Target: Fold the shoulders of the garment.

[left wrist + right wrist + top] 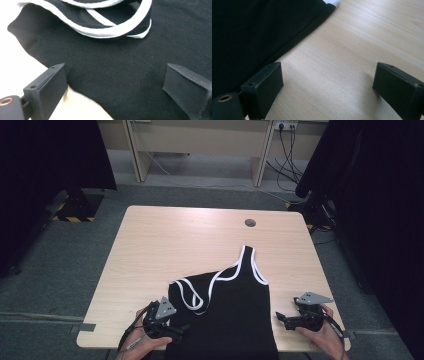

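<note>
A black tank top with white trim lies on the light wooden table, its lower part reaching the near edge. My left gripper sits at the garment's left edge, jaws wide apart. In the left gripper view, the left gripper is open over the black cloth, which the pads do not press; the folded white-trimmed straps lie just beyond. My right gripper rests to the right of the top. In the right gripper view, the right gripper stands open above bare wood, with the garment's side hem beside its left jaw.
A round cable hole sits near the table's far edge. Black curtains hang on both sides, and a wooden desk frame stands behind on grey carpet. The far half of the table is bare wood.
</note>
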Tool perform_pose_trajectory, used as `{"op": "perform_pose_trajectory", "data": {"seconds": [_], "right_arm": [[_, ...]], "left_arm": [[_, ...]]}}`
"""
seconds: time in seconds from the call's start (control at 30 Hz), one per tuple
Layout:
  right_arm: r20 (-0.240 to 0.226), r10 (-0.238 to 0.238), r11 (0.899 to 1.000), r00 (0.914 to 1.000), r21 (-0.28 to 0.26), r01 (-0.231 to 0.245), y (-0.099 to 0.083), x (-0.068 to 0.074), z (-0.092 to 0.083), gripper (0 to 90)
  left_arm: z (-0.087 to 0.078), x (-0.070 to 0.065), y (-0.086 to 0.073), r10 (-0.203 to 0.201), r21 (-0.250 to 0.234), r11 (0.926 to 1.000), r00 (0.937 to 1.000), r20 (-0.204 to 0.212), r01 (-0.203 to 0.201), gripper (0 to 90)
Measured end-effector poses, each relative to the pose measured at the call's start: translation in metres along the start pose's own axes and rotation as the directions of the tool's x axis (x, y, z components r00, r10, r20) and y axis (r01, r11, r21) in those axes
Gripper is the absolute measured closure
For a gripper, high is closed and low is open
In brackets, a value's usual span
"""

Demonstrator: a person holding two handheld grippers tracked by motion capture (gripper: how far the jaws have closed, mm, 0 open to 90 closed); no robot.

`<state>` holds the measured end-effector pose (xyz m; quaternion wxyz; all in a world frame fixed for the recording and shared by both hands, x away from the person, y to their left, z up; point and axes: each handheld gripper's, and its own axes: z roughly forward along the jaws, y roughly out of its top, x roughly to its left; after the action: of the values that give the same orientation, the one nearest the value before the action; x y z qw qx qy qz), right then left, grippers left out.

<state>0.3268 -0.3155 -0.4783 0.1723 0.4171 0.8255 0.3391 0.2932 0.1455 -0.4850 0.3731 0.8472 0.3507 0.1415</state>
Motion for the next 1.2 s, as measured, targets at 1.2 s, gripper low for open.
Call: {"op": "perform_pose_trajectory", "data": {"seconds": [1.2], "right_arm": [[-0.044, 0.023, 0.997, 0.9987, -0.070, -0.026, 0.061, -0.013, 0.029, 16.0]], "left_arm": [[0.002, 0.001, 0.001, 0.000, 0.011, 0.9999, 1.0000, 0.005, 0.000, 0.0]]}}
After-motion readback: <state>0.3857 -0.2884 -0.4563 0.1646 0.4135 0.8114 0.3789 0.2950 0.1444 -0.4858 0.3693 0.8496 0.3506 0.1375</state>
